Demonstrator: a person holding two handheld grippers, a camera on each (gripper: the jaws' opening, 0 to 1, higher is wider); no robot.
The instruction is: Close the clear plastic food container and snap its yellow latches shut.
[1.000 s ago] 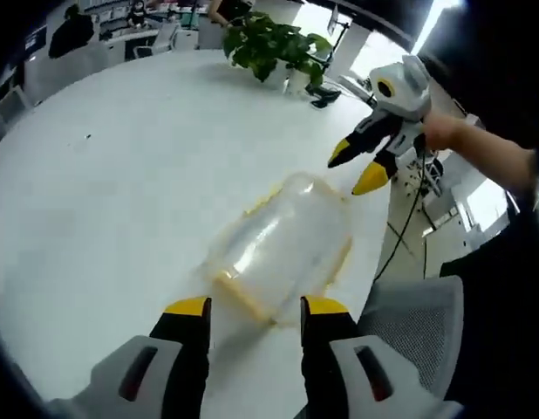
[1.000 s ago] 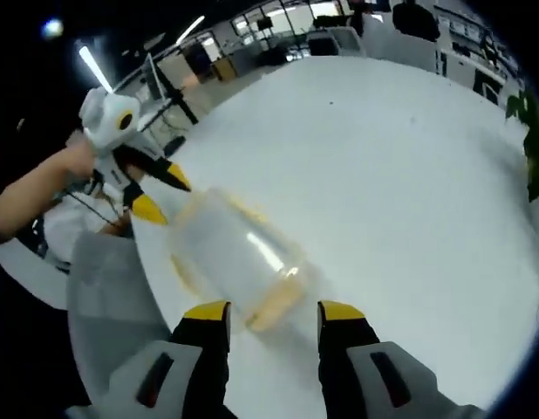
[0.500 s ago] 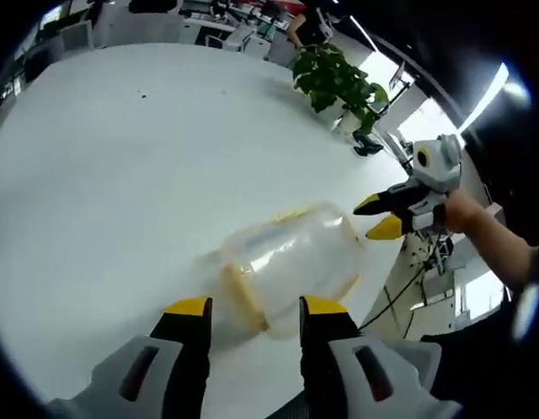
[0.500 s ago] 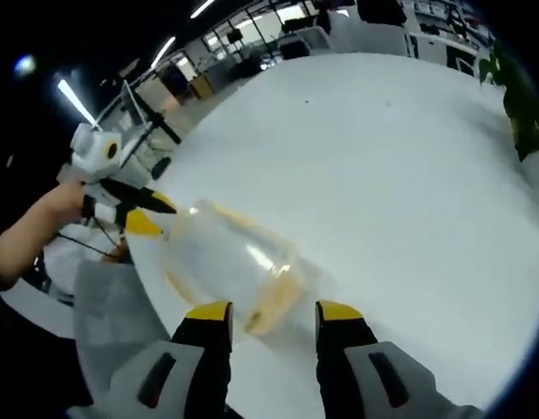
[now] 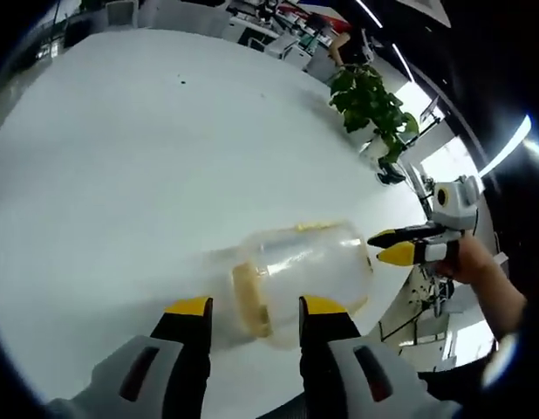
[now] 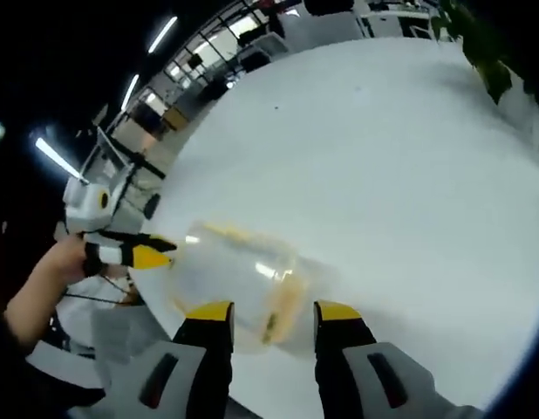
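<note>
The big white table [image 5: 121, 175] carries everything, and the clear plastic food container [image 5: 304, 271] lies near its edge, its walls blurred so that lid and body run together. Yellow latches [image 5: 250, 301] show as smeary bands at the container's ends; whether they are snapped I cannot tell. A potted plant [image 5: 372, 105] stands well beyond the container. The left gripper [image 5: 252, 307] hangs just before the container, jaws spread. The right gripper [image 6: 268, 312] at the opposite end is likewise spread. No writing is legible anywhere.
</note>
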